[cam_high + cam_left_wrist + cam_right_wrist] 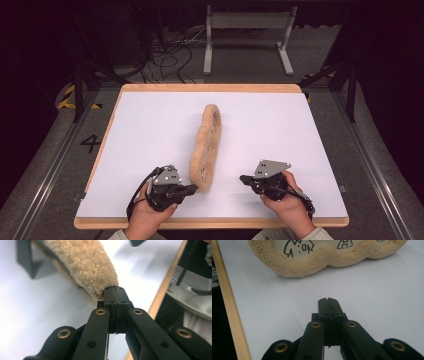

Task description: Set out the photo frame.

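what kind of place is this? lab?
Probably a lab recording station, not a home: a white-topped table with a wooden rim, bundled cables on the grey floor behind it, a metal stand, and yellow-black hazard tape.

Fleece insole (pixel 205 147): long, narrow, tan, edged all round with curly pile; lies on the white bench top (pixel 150 130), roughly centred, long axis running from the near edge away toward the far side, the far end tipped slightly to the right. In the right gripper view its flat pale face (pixel 324 247) shows black line drawings and is ringed by the woolly, wavy-edged border (pixel 312 267). In the left gripper view the rounded near end (pixel 85 267) lies flat on the surface, pile thick and uncrushed.
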`<state>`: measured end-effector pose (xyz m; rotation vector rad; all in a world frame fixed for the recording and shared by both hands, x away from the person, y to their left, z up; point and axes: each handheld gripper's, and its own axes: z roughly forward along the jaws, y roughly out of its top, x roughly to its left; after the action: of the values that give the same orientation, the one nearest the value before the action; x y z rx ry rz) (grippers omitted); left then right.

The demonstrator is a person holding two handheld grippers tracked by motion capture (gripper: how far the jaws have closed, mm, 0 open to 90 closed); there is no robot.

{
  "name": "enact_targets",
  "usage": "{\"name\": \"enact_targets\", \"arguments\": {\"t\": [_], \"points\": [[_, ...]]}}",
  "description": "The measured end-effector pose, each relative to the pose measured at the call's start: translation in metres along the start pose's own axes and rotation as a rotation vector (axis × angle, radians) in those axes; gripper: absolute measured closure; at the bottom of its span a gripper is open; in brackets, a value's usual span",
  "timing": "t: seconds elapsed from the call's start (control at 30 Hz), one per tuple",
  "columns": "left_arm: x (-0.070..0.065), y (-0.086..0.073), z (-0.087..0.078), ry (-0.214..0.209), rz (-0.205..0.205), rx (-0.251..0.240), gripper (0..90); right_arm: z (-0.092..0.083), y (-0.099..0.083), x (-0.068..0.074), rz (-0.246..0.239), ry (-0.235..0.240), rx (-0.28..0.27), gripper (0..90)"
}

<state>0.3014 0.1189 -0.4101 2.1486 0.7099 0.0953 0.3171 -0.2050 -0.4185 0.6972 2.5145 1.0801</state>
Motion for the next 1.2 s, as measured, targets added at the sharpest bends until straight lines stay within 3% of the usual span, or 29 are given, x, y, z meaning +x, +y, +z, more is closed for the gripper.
{"name": "enact_targets", "arguments": {"t": [0.1,0.27,0.43,0.47,0.5,0.53,0.6,0.7,0.97,1.1,1.2], "points": [[0.005,-0.001,-0.003,0.010,-0.011,-0.006,89.9,0.000,0.000,-0.001,0.001,0.000,0.001,90.0],[0.013,-0.003,-0.009,0.067,-0.024,-0.010,89.9,0.001,-0.001,-0.002,0.004,-0.001,0.004,90.0],[0.020,-0.005,-0.013,0.106,-0.076,-0.016,89.9,0.000,-0.001,-0.004,0.009,-0.003,0.002,90.0],[0.021,-0.005,-0.014,0.132,-0.082,-0.013,89.9,-0.001,-0.001,-0.004,0.014,-0.004,0.003,90.0],[0.022,-0.006,-0.013,0.184,-0.075,-0.003,90.0,-0.001,-0.001,-0.005,0.014,-0.006,0.002,90.0],[0.025,-0.007,-0.012,0.184,-0.095,-0.004,90.0,-0.001,-0.001,-0.005,0.015,-0.005,0.002,90.0],[0.030,-0.010,-0.013,0.131,-0.138,-0.020,90.0,-0.001,-0.001,-0.005,0.016,-0.006,0.002,90.0],[0.029,-0.009,-0.016,0.112,-0.150,-0.035,89.9,-0.002,-0.002,-0.006,0.017,-0.008,-0.002,90.0],[0.008,-0.001,-0.014,0.035,-0.097,-0.061,90.0,-0.002,-0.002,-0.007,0.020,-0.009,-0.003,90.0],[0.004,0.002,0.000,-0.017,-0.084,-0.082,89.9,-0.001,-0.002,-0.007,0.022,-0.008,-0.001,90.0],[-0.002,0.007,0.017,-0.017,-0.067,-0.070,89.9,0.001,-0.002,-0.007,0.024,-0.004,0.004,90.0]]}}
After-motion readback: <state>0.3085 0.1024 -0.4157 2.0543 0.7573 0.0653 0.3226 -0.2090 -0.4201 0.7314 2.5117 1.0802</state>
